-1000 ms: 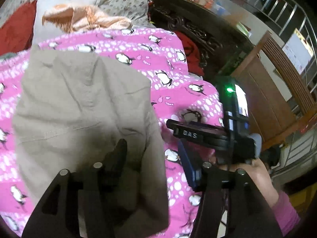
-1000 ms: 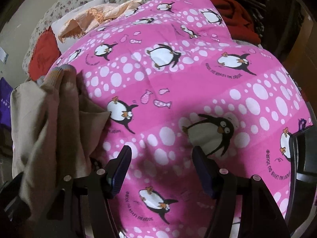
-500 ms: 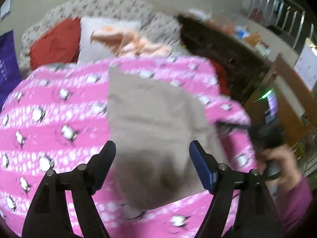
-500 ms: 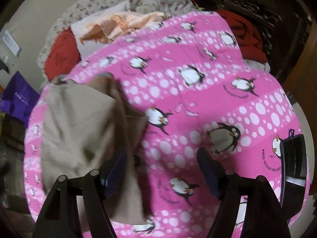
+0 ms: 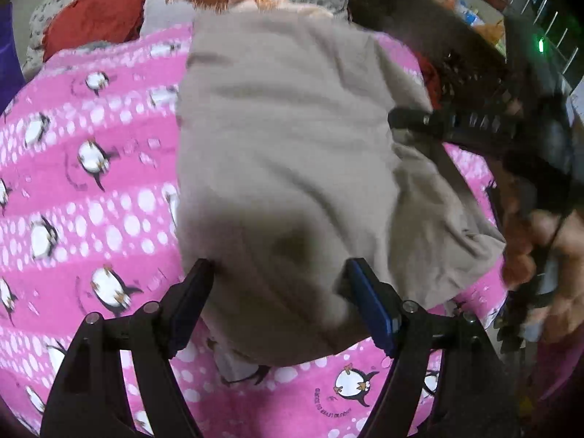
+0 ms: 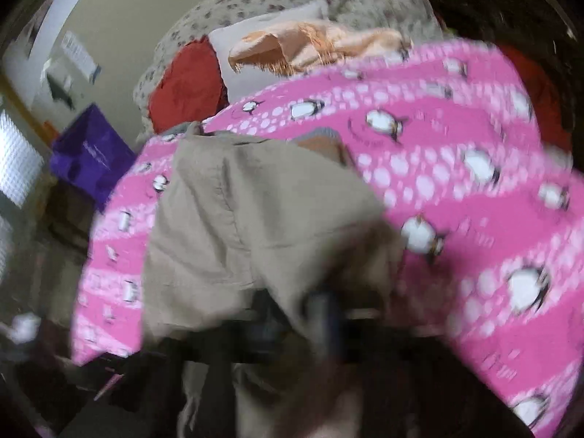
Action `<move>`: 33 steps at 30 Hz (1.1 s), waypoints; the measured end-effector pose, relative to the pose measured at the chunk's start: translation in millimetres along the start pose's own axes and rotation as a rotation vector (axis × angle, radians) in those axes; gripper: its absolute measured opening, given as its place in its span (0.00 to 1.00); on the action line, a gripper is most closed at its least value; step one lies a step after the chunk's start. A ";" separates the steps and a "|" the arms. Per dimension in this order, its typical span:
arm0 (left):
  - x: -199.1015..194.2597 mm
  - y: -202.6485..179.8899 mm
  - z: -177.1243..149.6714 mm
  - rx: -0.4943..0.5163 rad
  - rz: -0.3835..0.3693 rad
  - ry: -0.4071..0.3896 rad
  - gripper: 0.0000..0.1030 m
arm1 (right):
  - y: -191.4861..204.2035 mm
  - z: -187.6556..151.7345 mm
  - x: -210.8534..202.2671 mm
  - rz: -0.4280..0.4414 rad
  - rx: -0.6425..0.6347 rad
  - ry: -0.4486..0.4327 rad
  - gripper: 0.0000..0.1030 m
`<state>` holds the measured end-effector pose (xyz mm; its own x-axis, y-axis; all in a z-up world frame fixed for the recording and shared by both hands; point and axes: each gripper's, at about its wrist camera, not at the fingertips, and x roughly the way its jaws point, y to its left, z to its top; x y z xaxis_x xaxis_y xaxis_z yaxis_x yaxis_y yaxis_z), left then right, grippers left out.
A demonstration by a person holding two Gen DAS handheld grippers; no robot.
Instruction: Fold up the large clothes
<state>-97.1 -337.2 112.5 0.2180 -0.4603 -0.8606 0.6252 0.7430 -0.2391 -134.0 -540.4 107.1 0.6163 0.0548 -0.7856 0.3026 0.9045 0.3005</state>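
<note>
A beige garment (image 5: 292, 138) lies bunched on the pink penguin-print bedspread (image 5: 91, 189). My left gripper (image 5: 281, 288) is open, its fingers on either side of the garment's near edge. The right gripper shows in the left wrist view (image 5: 456, 127) at the garment's right side, held by a hand. In the right wrist view the garment (image 6: 255, 219) drapes over my own fingers, and blur hides how the jaws stand.
An orange cloth (image 6: 310, 47), a white pillow and a red cushion (image 6: 189, 84) lie at the bed's head. A purple bag (image 6: 91, 153) stands at the left. Dark carved furniture (image 5: 438, 29) lines the bed's right side.
The left gripper let go of the garment and opened wide. The right gripper swung left onto the garment, which now covers its fingers.
</note>
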 end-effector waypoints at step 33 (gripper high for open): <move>35.7 3.2 52.0 -0.038 0.023 -0.043 0.76 | -35.2 -30.1 -55.5 -0.028 -0.010 -0.066 0.42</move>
<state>-48.3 -376.5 104.4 0.2644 -0.4625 -0.8463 0.5907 0.7713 -0.2370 -200.8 -562.5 123.7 0.6543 0.0017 -0.7562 0.3135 0.9094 0.2732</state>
